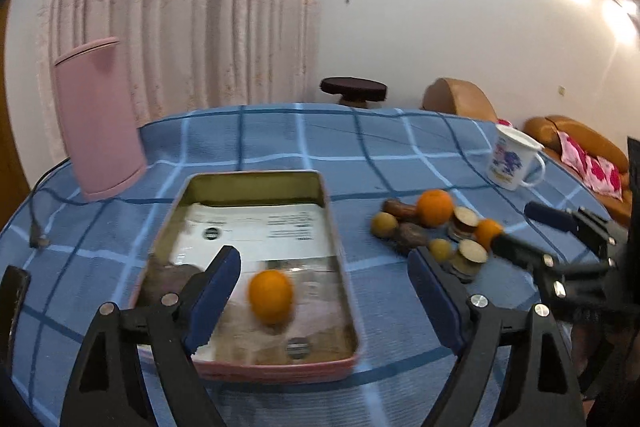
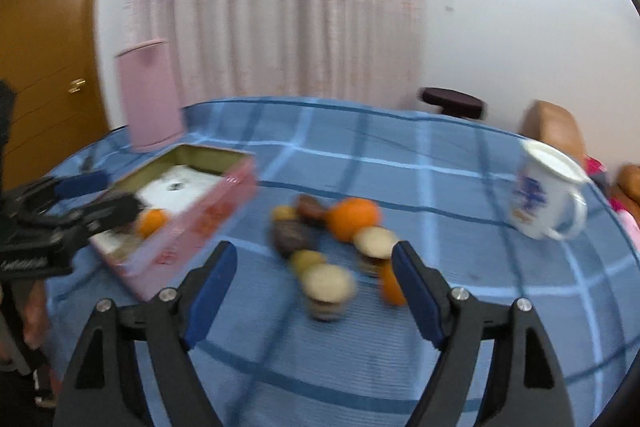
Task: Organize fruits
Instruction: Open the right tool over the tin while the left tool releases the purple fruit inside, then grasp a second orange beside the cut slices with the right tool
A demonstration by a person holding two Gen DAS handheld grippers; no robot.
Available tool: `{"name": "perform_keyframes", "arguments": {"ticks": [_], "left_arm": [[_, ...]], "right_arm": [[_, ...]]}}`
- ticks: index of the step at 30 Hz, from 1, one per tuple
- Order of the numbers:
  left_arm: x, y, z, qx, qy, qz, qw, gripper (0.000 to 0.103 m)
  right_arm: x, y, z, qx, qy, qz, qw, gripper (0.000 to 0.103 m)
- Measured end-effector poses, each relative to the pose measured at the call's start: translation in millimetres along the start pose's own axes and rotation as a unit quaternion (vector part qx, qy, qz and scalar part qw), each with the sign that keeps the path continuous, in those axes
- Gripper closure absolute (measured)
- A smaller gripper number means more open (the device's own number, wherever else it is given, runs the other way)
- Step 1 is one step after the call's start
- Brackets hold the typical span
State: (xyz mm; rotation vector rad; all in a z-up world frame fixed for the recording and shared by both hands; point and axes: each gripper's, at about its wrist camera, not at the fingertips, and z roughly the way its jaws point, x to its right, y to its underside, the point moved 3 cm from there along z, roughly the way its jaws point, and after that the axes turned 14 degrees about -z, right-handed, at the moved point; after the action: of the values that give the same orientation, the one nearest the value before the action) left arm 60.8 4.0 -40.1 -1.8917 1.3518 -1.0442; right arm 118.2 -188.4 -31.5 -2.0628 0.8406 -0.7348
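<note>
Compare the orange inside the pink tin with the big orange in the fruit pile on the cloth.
The orange in the tin lies alone on the tin's paper lining, while the big orange in the pile sits on the blue checked tablecloth, pressed among other fruits. The tin orange is between the open left tool's fingers in that view; the pile orange lies ahead of the open right tool. Both are round, bright orange and ungripped.

I see one small orange (image 1: 271,296) lying blurred inside the open pink tin (image 1: 256,373). Right of the tin, a larger orange (image 1: 435,207) sits among a loose cluster of brown and yellowish fruits (image 1: 412,234).
</note>
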Motion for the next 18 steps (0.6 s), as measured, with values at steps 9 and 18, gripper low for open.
{"name": "perform_keyframes", "arguments": {"ticks": [9, 18], "left_arm": [[49, 11, 18, -0.018, 0.023, 0.034, 0.9990, 0.016], [63, 17, 42, -0.041, 0.032, 0.034, 0.9980, 0.016]], "right_arm": [[49, 17, 20, -0.059, 0.043, 0.044, 0.996, 0.031], [50, 30, 50, -0.133, -0.023, 0.057, 0.989, 0.053]]}}
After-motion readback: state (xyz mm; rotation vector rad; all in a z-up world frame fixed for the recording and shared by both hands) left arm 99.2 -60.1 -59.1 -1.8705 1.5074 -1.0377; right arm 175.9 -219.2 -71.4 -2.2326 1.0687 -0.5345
